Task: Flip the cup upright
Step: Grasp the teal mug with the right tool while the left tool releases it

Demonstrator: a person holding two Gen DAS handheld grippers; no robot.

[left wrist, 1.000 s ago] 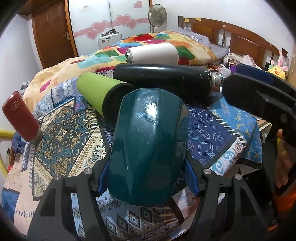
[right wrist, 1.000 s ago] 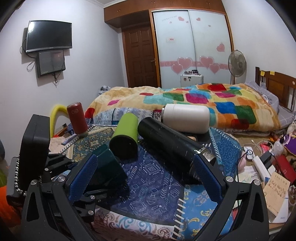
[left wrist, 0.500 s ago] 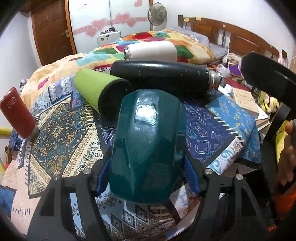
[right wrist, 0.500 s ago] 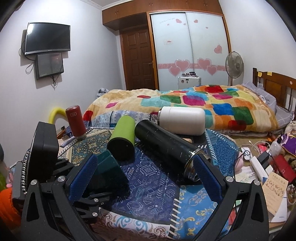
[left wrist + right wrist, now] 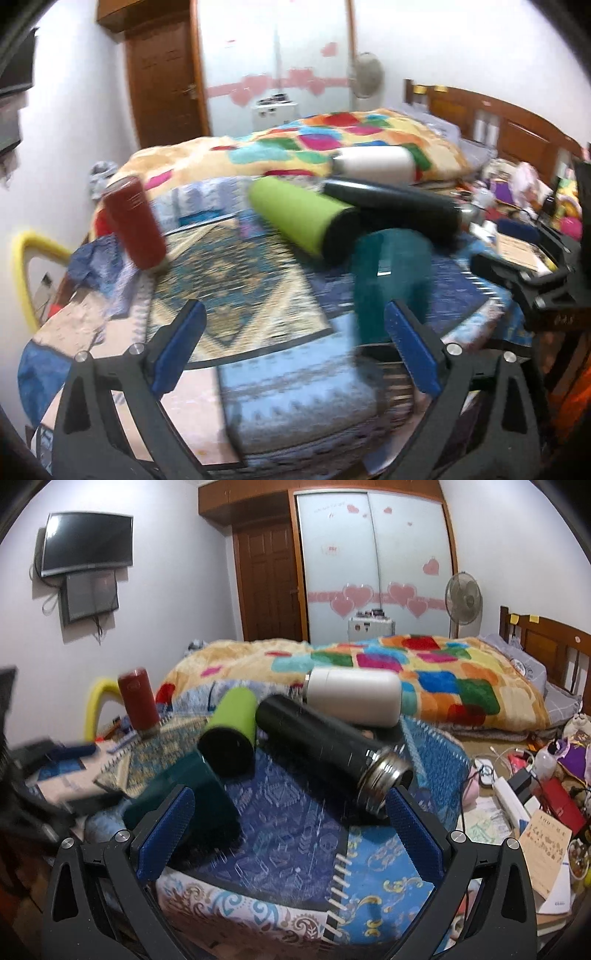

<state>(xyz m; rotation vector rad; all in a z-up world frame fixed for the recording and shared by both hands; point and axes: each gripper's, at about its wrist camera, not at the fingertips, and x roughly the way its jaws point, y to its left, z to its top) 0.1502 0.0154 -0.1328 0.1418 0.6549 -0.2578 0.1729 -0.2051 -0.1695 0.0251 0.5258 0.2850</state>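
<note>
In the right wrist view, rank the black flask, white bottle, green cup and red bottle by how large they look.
1. black flask, which is also nearest the camera
2. white bottle
3. green cup, seen partly end-on, so it is close to the white one
4. red bottle, which stands farthest away

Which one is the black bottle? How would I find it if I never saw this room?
Look at the patterned cloth in front of the bed with the colourful blanket. Several cups and bottles are there; the black bottle lies on its side between the green cup and the white bottle. It is the longest one, and the only one with a shiny metal threaded neck.
</note>
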